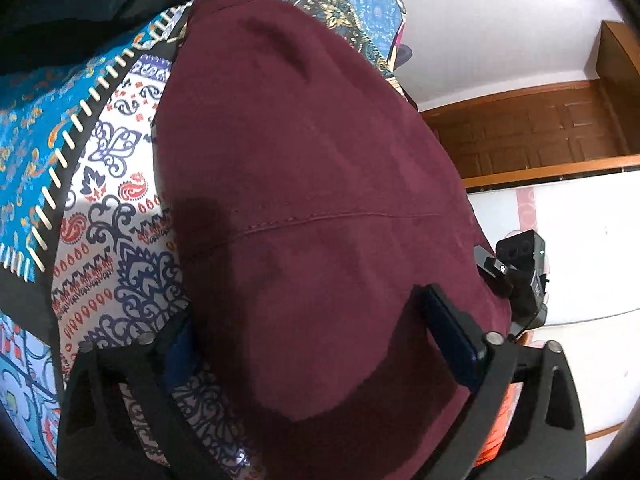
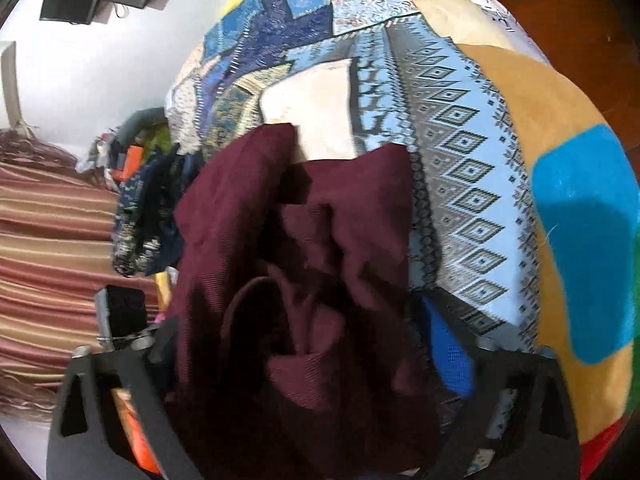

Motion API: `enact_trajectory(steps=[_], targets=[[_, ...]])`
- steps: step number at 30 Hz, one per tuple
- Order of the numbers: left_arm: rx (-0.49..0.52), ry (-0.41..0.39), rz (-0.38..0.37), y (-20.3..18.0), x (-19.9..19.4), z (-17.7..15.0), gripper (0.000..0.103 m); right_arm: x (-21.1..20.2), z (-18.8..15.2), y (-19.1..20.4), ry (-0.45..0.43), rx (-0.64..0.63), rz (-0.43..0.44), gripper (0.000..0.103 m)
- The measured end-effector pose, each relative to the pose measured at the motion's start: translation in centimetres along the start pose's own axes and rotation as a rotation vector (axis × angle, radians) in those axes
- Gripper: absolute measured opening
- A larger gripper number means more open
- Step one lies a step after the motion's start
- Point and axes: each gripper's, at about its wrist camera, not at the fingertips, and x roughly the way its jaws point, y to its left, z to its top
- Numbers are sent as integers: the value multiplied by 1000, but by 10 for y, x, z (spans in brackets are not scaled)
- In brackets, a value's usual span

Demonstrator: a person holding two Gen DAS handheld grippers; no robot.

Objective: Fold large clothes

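Mostly, the maroon garment [image 1: 320,200] hides the bedspread [image 1: 104,184]. Both the left gripper [image 1: 316,344] and the right gripper [image 2: 304,344] stand spread around bunched cloth, fingertips buried.

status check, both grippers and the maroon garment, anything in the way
Left gripper open, jaws straddling the smooth maroon fabric garment. Right gripper open around its bunched folds. Garment on patterned patchwork bedspread; dark clothes pile beside it.

A bed covered with a patchwork bedspread [image 1: 120,184] carries everything. A maroon garment [image 1: 312,200] lies spread directly on it.
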Motion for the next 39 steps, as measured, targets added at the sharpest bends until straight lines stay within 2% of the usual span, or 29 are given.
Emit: enact_trajectory(steps=[1, 2, 3, 4, 6, 9, 12, 17, 20, 26, 31, 34, 39], targets=[[11, -8, 4, -3, -2, -1, 92, -3, -2, 1, -9, 1, -8, 83], [19, -14, 7, -5, -4, 0, 85, -6, -4, 3, -16, -6, -15, 80], [30, -23, 10, -6, -9, -1, 77, -9, -6, 5, -23, -8, -16, 72], [38, -34, 14, -7, -14, 1, 73, -12, -7, 7, -28, -5, -14, 61], [57, -58, 11, -14, -26, 3, 56, -16, -7, 11, -35, 0, -12, 51], [116, -99, 8, -28, -44, 6, 40, -23, -10, 27, -55, -8, -35, 41], [190, -142, 16, -48, -67, 4, 33, -28, -12, 49, -75, -31, -34, 34], [278, -211, 12, -68, -120, 7, 31, -40, -14, 105, -141, -120, -51, 33], [327, -281, -4, -76, -168, 8, 31, -49, -11, 147, -196, -195, -43, 33], [398, -422, -1, -83, -266, 35, 31, -43, 10, 239, -272, -344, 17, 32], [401, -512, 29, -56, -342, 66, 31, -2, 34, 321, -275, -474, 49, 32], [368, -558, 53, -32, -372, 94, 31, 27, 45, 349, -267, -515, 67, 32], [303, -576, 108, 33, -381, 153, 32, 113, 79, 371, -217, -515, 89, 32]])
